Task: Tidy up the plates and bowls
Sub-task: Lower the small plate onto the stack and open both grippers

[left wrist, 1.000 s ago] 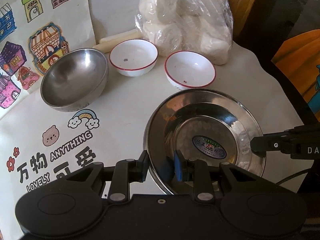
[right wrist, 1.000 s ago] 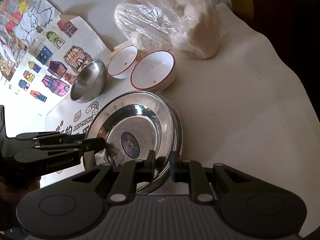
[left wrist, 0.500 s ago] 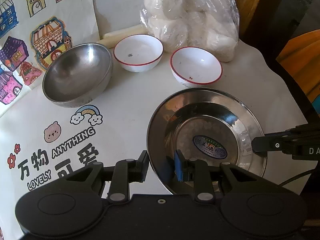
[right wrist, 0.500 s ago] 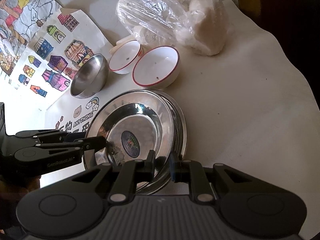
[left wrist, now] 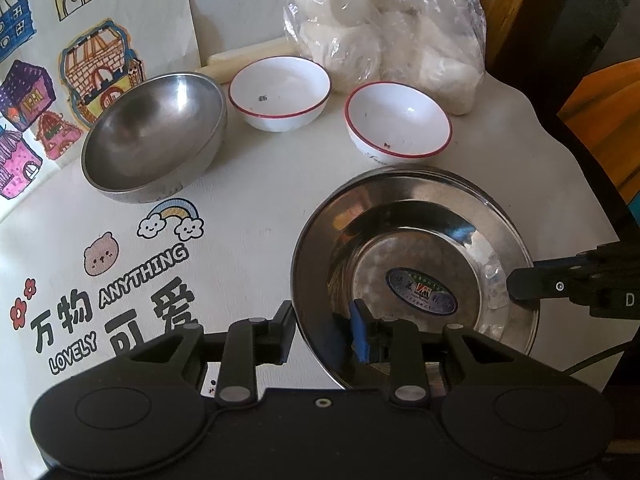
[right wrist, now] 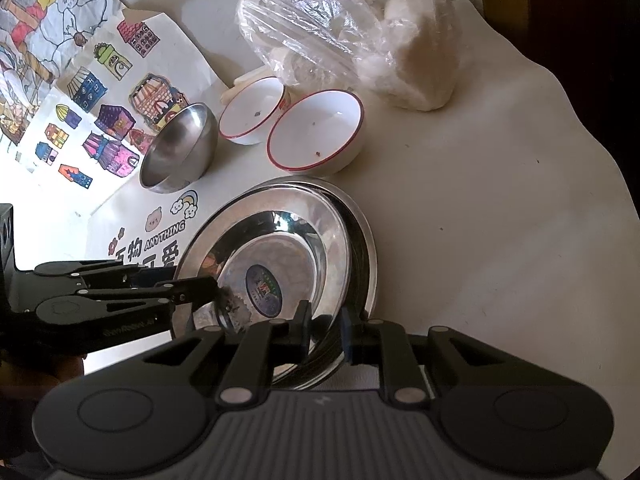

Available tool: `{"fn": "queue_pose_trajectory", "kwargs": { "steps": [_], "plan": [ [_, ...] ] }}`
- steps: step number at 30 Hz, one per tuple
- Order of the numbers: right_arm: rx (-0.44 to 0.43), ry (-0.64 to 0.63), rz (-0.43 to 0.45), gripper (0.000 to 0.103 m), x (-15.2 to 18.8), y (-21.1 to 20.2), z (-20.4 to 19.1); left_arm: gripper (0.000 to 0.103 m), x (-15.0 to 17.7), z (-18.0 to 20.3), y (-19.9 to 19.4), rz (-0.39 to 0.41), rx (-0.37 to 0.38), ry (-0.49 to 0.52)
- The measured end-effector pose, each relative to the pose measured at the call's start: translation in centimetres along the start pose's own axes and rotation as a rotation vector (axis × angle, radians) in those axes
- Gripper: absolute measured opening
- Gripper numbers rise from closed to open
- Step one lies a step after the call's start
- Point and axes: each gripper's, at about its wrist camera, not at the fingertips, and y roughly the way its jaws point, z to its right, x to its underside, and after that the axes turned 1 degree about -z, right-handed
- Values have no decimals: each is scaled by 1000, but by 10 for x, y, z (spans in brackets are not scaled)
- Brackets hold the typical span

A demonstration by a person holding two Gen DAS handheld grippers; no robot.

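Note:
A steel plate (left wrist: 416,240) with a sticker in its middle lies on top of another steel plate (right wrist: 362,248). My left gripper (left wrist: 322,334) straddles the top plate's near-left rim, jaws apart. My right gripper (right wrist: 326,332) straddles the stack's rim on the opposite side, jaws a little apart; it shows in the left wrist view (left wrist: 532,284). A steel bowl (left wrist: 154,134) and two white bowls with red rims (left wrist: 280,94) (left wrist: 398,124) stand behind the plates. The left gripper shows in the right wrist view (right wrist: 192,292).
A plastic bag of white buns (left wrist: 384,24) lies at the back, with a pale rolling pin (left wrist: 244,58) beside it. The white tablecloth (left wrist: 248,208) has printed cartoons and text. The table's edge (left wrist: 592,168) runs close on the right.
Both grippers stay at the plate rims. The views have shifted slightly, with the plates and bowls sitting a little further from the left camera than before.

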Motion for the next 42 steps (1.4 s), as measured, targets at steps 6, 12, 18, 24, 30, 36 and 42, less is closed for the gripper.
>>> {"fn": "queue_pose_trajectory", "kwargs": {
  "steps": [6, 12, 18, 24, 30, 36, 42],
  "plan": [
    [6, 0, 2, 23, -1, 1, -2, 34, 1, -1, 4, -14, 10, -13],
    [15, -2, 2, 26, -3, 0, -4, 35, 1, -2, 5, -23, 20, -14],
    [61, -32, 12, 31, -4, -5, -12, 33, 2, -2, 4, -25, 25, -5],
    [70, -27, 34, 32, -5, -9, -17, 33, 4, -3, 0, -18, 24, -8],
    [92, -12, 60, 49, -3, -16, -21, 55, 7, -9, -12, 9, 22, -22],
    [112, -18, 80, 77, 0, -22, -30, 77, 10, -21, -25, 44, 9, -59],
    [114, -11, 100, 99, 1, -24, -40, 90, 15, -40, -32, 48, 3, -116]
  ]
}}
